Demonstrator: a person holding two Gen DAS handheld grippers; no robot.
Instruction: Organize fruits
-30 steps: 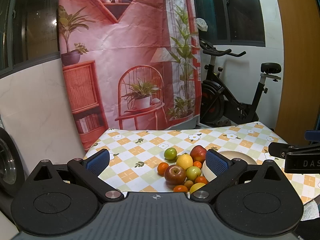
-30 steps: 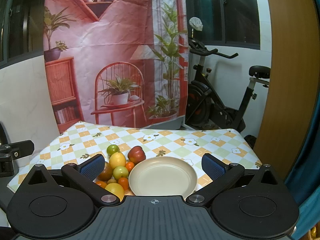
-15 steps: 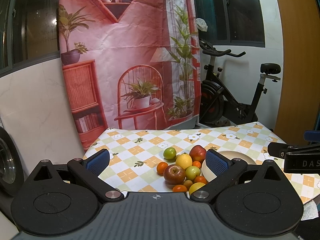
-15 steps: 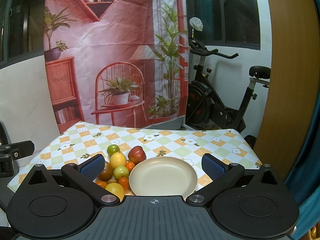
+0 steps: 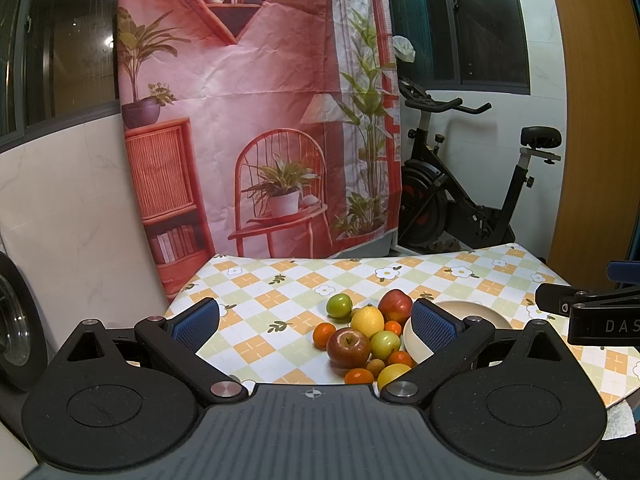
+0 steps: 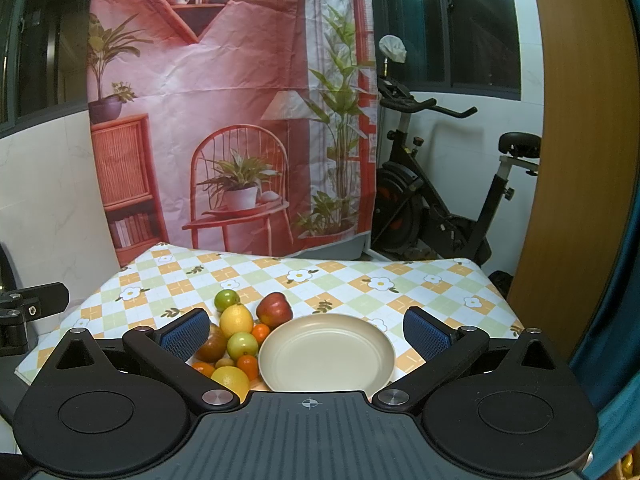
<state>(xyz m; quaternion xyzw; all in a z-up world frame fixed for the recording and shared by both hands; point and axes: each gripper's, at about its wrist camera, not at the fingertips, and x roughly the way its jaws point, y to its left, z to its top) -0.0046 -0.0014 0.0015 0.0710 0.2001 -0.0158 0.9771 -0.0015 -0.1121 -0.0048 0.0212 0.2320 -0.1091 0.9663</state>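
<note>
Left wrist view: your left hand-held gripper hangs wide open and empty above the bench, near the fruit pile that sits just left of the plate. Your right hand-held gripper is spread wide too, gripping nothing, with the empty plate between its fingers and 1 red apple at the plate's far-left rim.
</note>
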